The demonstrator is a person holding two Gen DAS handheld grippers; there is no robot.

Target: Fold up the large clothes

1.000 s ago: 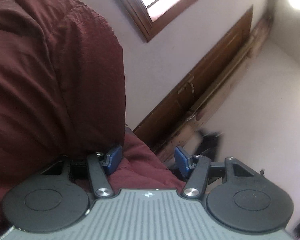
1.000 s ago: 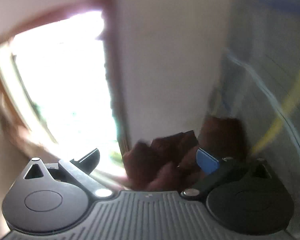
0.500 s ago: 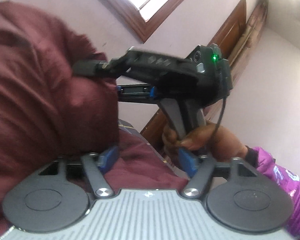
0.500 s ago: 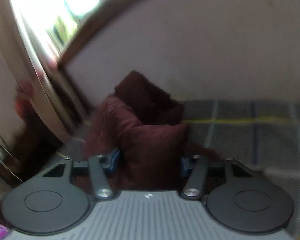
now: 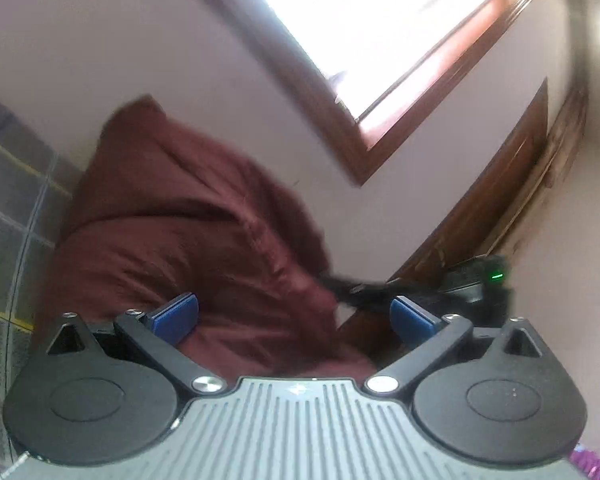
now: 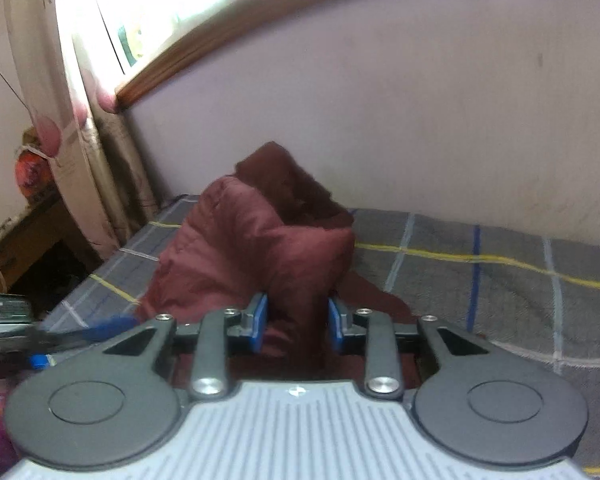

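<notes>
A maroon padded jacket (image 6: pixel 260 256) sits heaped at the center of the right wrist view, on a bed covered by a grey plaid blanket (image 6: pixel 480 280), its upper folds rising against the pale wall (image 6: pixel 400 120). The right gripper (image 6: pixel 296 322) has its blue-padded jaws drawn narrow, clamped on a fold of the jacket at lower center. In the left wrist view the left gripper (image 5: pixel 294 316) has its jaws spread wide, the left pad touching the jacket (image 5: pixel 188 232), which fills the center-left of the frame; nothing is pinched between them. A wood-framed window (image 5: pixel 380 60) glows at upper right, above a dark wooden door (image 5: pixel 496 200). A floral curtain (image 6: pixel 72 120) hangs at the left of the right wrist view.
</notes>
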